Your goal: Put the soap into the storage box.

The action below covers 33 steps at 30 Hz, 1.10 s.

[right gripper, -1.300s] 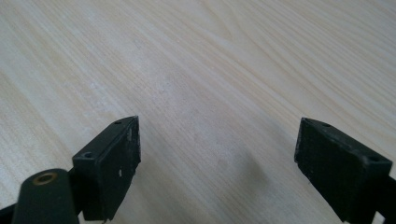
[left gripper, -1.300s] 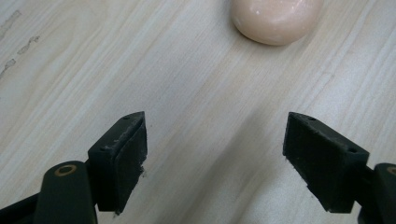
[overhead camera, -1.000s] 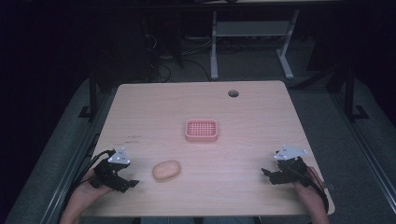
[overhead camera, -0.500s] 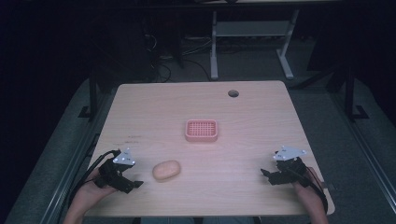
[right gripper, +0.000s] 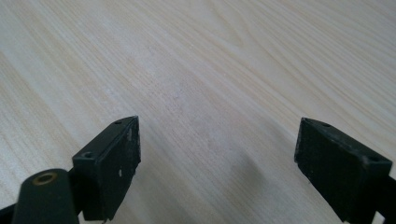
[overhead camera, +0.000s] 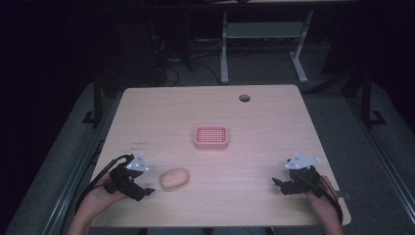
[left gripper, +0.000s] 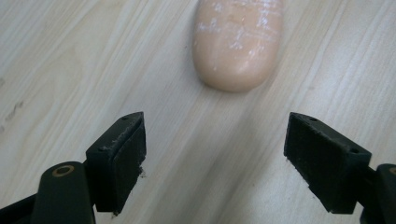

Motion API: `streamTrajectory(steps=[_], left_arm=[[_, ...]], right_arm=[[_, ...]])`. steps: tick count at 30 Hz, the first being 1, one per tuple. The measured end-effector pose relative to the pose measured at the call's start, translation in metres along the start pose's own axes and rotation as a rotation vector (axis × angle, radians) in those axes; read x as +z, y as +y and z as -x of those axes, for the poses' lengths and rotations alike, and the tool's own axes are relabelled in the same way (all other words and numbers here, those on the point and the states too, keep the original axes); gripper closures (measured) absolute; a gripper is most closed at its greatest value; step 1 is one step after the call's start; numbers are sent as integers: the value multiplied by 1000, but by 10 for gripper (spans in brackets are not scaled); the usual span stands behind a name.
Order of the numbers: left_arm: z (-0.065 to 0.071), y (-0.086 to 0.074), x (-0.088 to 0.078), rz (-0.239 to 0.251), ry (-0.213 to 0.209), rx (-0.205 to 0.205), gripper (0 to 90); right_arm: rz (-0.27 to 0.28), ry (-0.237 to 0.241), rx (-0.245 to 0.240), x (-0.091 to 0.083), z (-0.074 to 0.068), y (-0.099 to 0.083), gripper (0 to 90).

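A peach oval bar of soap [overhead camera: 174,179] lies on the wooden table [overhead camera: 254,122] near its front left. My left gripper [overhead camera: 145,188] is open just left of it, jaws aimed at it. In the left gripper view the soap [left gripper: 238,42] lies a short way ahead of the spread jaws, apart from them. A pink perforated soap dish [overhead camera: 211,136] stands at the table's middle. My right gripper [overhead camera: 277,184] is open at the front right, held low over bare wood [right gripper: 210,93], with nothing between its jaws.
A round cable hole [overhead camera: 244,98] sits near the table's far edge. Beyond the table are a white desk frame [overhead camera: 264,34] and cables on the dark floor. Bare wood lies between the soap and the right gripper.
My left gripper has moved right, closing in on the soap. The right gripper has barely moved.
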State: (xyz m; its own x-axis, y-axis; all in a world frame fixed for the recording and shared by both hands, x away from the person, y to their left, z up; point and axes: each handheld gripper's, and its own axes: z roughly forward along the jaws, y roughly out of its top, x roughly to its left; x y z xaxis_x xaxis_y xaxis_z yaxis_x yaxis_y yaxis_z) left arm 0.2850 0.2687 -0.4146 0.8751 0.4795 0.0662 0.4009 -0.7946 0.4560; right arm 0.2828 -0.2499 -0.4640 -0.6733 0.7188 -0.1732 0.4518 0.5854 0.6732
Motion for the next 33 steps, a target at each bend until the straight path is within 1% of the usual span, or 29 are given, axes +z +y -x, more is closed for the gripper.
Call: streamTrajectory(steps=[1, 5, 8, 13, 16, 17, 19, 20, 23, 25, 28, 32, 33], left_arm=[[2, 5, 1, -9, 2, 18, 210], [3, 13, 5, -22, -6, 34, 209], [3, 17, 8, -22, -14, 36, 207], [4, 29, 13, -33, -34, 56, 208], [4, 34, 15, -43, -38, 63, 209], [4, 36, 16, -40, -42, 67, 209], [5, 40, 18, -46, -45, 69, 209], [5, 43, 20, -50, -50, 77, 209], [6, 46, 23, -50, -52, 77, 209], [7, 50, 27, -61, -58, 89, 209], [8, 53, 30, -64, -64, 87, 209], [9, 58, 34, -73, -69, 97, 211], [9, 60, 35, -82, -72, 100, 211]], right_arm=[[1, 0, 1, 0, 0, 0, 138], [1, -1, 0, 0, 0, 0, 138], [2, 0, 2, 0, 0, 0, 138], [5, 1, 4, -1, -1, 0, 138], [7, 6, 10, -1, -2, 1, 138], [6, 3, -4, -1, -1, 1, 138], [9, 4, -3, -1, -2, 1, 138], [10, 5, -3, -1, -2, 1, 138], [10, 4, -4, -1, -1, 1, 138], [8, 6, -1, -1, -2, 1, 138], [11, 6, -2, -1, -2, 2, 138], [11, 7, -3, -1, -2, 2, 138], [11, 7, -3, -1, -2, 2, 138]])
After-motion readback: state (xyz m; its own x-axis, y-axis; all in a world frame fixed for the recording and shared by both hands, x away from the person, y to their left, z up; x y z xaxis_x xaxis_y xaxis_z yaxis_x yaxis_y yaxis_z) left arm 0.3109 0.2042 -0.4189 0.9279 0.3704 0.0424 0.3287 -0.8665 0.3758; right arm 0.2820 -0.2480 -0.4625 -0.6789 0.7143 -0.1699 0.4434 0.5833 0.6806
